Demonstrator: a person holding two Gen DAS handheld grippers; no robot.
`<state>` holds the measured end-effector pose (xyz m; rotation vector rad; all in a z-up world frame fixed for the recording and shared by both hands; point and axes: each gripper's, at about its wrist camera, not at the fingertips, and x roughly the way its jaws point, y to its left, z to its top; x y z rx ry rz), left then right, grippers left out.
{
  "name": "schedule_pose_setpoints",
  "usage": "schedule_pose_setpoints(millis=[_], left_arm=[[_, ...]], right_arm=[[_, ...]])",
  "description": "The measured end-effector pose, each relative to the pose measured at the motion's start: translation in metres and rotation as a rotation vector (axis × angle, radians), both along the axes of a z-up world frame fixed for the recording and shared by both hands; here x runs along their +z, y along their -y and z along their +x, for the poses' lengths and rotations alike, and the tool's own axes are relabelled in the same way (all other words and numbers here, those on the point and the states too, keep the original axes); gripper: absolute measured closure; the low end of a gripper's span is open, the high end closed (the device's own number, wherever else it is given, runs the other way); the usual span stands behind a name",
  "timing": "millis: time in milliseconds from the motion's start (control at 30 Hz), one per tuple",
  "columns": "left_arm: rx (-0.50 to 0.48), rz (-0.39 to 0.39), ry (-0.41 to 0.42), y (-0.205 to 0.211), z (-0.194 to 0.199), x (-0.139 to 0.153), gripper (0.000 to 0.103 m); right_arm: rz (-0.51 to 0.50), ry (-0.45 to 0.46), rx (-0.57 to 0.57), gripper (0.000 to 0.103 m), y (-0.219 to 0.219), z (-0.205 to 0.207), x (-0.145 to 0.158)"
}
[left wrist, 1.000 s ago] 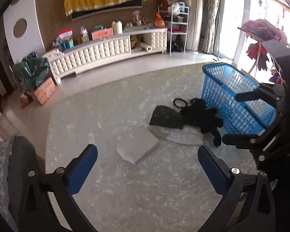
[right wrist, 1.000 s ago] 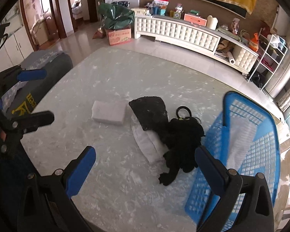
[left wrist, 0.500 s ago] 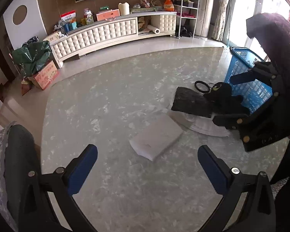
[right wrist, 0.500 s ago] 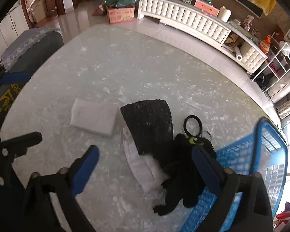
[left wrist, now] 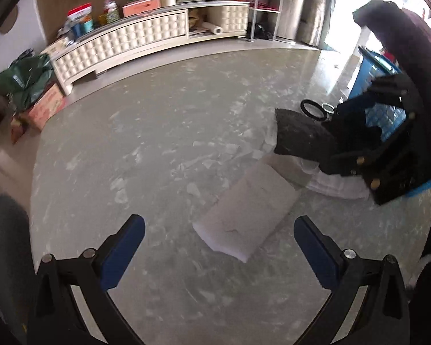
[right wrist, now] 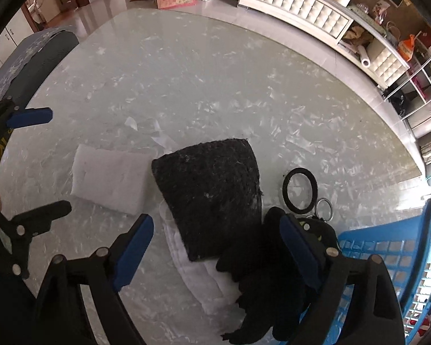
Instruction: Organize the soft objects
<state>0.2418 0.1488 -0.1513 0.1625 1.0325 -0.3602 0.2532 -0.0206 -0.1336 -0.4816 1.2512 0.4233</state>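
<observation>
Both tongs sit lower and nearer the soft things than 1 second ago — everything on the marbled glass bench (left wrist: 163, 132) looms larger in both views. The left tongs (left wrist: 219, 245) stand released, nothing between their blue pads; the white foam pad (left wrist: 245, 214), formerly mid-frame, now lies just above and between them at lower centre. In the right wrist view the right tongs (right wrist: 216, 243) are closing from their widest spread, pads not pressing anything: the black felt pad (right wrist: 212, 195) lies between them, resting on a folded white cloth (right wrist: 198, 276), while the right pad overlaps the black plush toy (right wrist: 270, 287) at lower right. A black ring (right wrist: 299, 190) lies just right of the felt. The blue basket (right wrist: 388, 247) — earlier filling the right side — is now cut to the lower right corner.
</observation>
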Motion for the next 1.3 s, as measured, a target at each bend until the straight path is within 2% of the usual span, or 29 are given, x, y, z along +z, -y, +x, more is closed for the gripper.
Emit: schedule_pose_setpoints(millis=[67, 167, 267, 400, 500, 600, 767, 800, 833, 867, 933, 967, 1200, 1300], left_arm=[[-0.020, -0.028, -0.013, -0.001, 0.005, -0.004, 0.000], [-0.067, -0.060, -0.026, 0.003, 0.009, -0.006, 0.000], [-0.113, -0.043, -0.024, 0.003, 0.012, -0.014, 0.000], [-0.163, -0.061, -0.017, 0.002, 0.017, -0.017, 0.000], [-0.272, -0.079, -0.018, 0.013, 0.016, -0.015, 0.000], [-0.348, -0.043, -0.031, 0.022, 0.017, -0.020, 0.000], [-0.355, -0.010, -0.041, 0.027, 0.023, -0.029, 0.000], [-0.358, -0.005, -0.041, 0.028, 0.024, -0.031, 0.006], [-0.364, -0.004, -0.043, 0.028, 0.023, -0.032, 0.022], [-0.375, -0.005, -0.054, 0.030, 0.022, -0.034, 0.024], [-0.389, 0.019, -0.041, 0.029, 0.017, -0.031, 0.044], [-0.393, 0.021, -0.043, 0.030, 0.015, -0.029, 0.048], [-0.358, 0.032, -0.045, 0.030, 0.000, -0.010, 0.050], [-0.313, 0.013, -0.021, 0.025, -0.014, 0.011, 0.050]], right_arm=[[-0.003, -0.010, -0.003, 0.014, 0.001, 0.007, -0.004], [-0.002, -0.041, -0.012, 0.020, 0.002, 0.017, -0.010], [0.028, -0.081, -0.020, 0.022, 0.003, 0.023, -0.014], [0.036, -0.088, -0.012, 0.022, 0.002, 0.030, -0.016], [0.042, -0.103, -0.021, 0.023, 0.001, 0.037, -0.019], [0.051, -0.123, -0.025, 0.035, -0.001, 0.043, -0.022], [0.069, -0.136, -0.044, 0.047, 0.005, 0.050, -0.025], [0.076, -0.136, -0.043, 0.050, 0.005, 0.051, -0.024], [0.079, -0.131, -0.039, 0.053, 0.005, 0.050, -0.023], [0.082, -0.127, -0.035, 0.055, 0.005, 0.049, -0.021], [0.091, -0.122, -0.031, 0.059, 0.007, 0.047, -0.017], [0.092, -0.118, -0.031, 0.060, 0.007, 0.046, -0.016], [0.139, -0.098, -0.041, 0.060, 0.021, 0.031, 0.008], [0.145, -0.085, -0.046, 0.065, 0.025, 0.028, 0.018]])
